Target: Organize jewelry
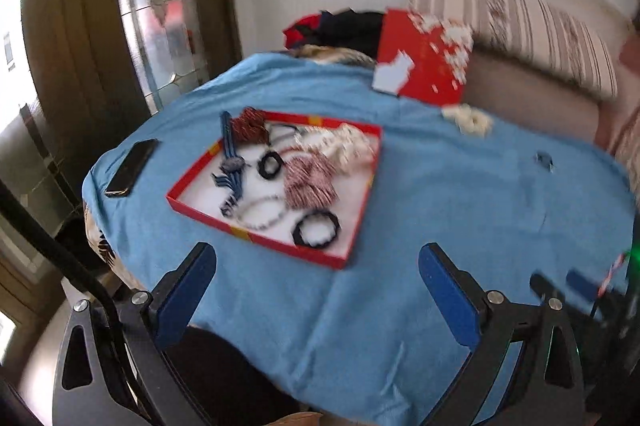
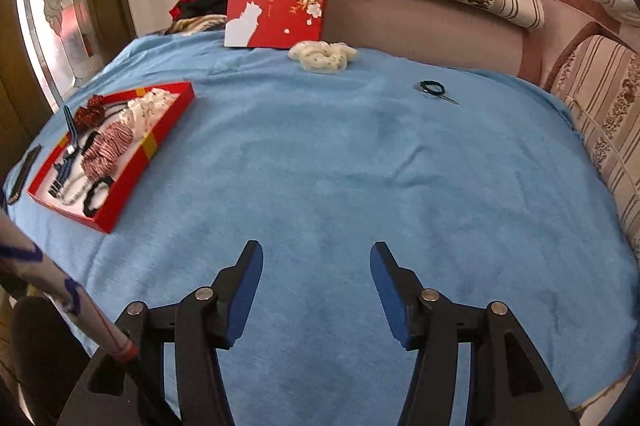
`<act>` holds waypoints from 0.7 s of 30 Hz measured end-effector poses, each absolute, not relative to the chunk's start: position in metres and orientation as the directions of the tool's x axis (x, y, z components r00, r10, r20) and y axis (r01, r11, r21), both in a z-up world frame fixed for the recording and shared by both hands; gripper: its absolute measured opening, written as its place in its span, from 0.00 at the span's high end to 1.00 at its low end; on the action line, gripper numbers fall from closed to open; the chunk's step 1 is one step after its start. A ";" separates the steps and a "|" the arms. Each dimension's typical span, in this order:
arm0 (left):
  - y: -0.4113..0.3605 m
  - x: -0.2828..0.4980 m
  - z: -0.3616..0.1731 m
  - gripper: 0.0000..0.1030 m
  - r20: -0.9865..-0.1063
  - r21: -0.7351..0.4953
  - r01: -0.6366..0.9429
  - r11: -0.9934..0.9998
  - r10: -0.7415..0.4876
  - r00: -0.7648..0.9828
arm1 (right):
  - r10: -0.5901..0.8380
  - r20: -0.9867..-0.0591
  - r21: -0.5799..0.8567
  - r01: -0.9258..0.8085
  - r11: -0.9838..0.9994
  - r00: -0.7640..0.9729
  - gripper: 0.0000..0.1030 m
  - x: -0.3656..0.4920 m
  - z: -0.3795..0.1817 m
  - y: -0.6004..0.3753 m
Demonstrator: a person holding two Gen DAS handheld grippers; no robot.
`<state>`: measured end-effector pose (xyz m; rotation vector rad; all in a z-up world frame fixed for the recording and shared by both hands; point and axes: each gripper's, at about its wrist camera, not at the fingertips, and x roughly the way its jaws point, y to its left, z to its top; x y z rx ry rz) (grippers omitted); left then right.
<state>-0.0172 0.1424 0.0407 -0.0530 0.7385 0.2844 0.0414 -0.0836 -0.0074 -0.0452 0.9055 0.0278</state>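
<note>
Nearest, the left gripper [image 1: 316, 286] and the right gripper [image 2: 316, 290] both hover spread wide and empty over the blue towel [image 2: 320, 166]. The red tray [image 2: 136, 162], near the left edge, already holds scrunchies and hair ties. Well apart, the dark hair tie [image 2: 432, 88] lies toward the far right edge and the cream scrunchie [image 2: 324, 56] at the far edge, just before the red lid [image 2: 276, 6]. The thin tie risks slipping from the pads or snagging towel pile.

One red tray [image 1: 188, 204]; inside, two black hair ties [image 1: 316, 228], two striped scrunchies [image 1: 310, 182], maybe more. One cream scrunchie [image 2: 323, 55] at blanket's far edge.
</note>
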 end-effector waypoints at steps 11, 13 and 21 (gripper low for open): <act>0.114 -0.016 0.029 0.02 -0.718 0.075 -0.212 0.974 0.201 0.667 | -0.030 -0.798 -0.059 -0.029 0.998 0.602 0.37 0.036 -0.010 -0.087; 0.115 -0.016 0.027 0.02 -0.726 0.071 -0.210 0.975 0.195 0.659 | -0.034 -0.799 -0.060 -0.024 0.998 0.601 0.37 0.036 -0.010 -0.088; 0.129 -0.012 0.025 0.02 -0.753 0.027 -0.229 0.973 0.171 0.635 | -0.049 -0.801 -0.084 -0.031 0.996 0.597 0.37 0.034 -0.007 -0.082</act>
